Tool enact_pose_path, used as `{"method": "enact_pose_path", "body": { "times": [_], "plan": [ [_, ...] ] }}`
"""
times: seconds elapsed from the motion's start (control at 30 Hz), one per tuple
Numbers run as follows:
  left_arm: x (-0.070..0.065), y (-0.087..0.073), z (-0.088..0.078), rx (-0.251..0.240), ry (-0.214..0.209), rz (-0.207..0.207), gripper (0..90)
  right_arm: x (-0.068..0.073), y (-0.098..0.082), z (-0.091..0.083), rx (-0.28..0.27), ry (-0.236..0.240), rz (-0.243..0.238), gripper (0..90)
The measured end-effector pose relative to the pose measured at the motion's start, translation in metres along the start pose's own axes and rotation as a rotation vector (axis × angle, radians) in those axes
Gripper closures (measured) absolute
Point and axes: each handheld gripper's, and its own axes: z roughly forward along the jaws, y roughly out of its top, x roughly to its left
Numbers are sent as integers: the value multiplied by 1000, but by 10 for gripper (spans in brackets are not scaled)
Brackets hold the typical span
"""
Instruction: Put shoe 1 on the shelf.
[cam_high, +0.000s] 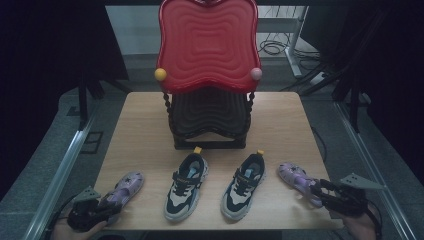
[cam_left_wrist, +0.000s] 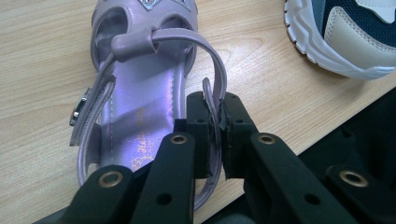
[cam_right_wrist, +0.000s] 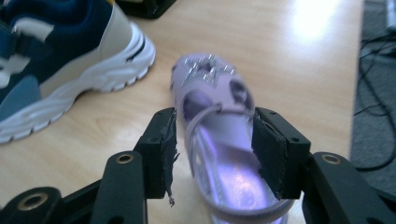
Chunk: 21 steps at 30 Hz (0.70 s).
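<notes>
A red-topped shelf stand (cam_high: 207, 75) rises at the far middle of the wooden table (cam_high: 285, 125), two sneakers (cam_high: 186, 186) near it. At the near left the left gripper (cam_left_wrist: 215, 122) pinches the left purple sandal (cam_left_wrist: 140, 93) by its heel strap; at the near right the right gripper's (cam_right_wrist: 212, 149) jaws stand open astride the right purple sandal (cam_right_wrist: 219, 140).

Two lilac child's sandals are lying upright on their soles at the near edge of the wooden table, one at each end of the shoe row. The left sandal (cam_high: 124, 188) is pointing far and slightly right, its thin heel strap (cam_left_wrist: 215, 100) standing up behind the glossy purple insole. The right sandal (cam_high: 299, 181) is pointing far and left, glittery trim showing on its toe
</notes>
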Motion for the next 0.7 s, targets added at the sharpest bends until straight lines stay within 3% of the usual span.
{"method": "enact_pose_path", "body": {
  "times": [0.13,0.27,0.47,0.57,0.6,0.7],
  "plan": [
    [0,0,0,-3,1,-2,843,-1,-3,5,41,30,5,532],
    [0,-1,0,-8,-2,-8,845,-5,-8,16,80,67,40,603],
    [1,-1,0,-9,-7,-12,845,-6,-11,22,101,91,46,663],
    [1,-2,0,-10,-9,-17,846,-5,-12,27,114,108,41,726],
    [1,-2,0,-9,-10,-17,846,-5,-12,29,123,110,35,785],
    [1,-2,0,-13,-9,-18,847,-4,-12,29,122,119,31,823]
  ]
}}
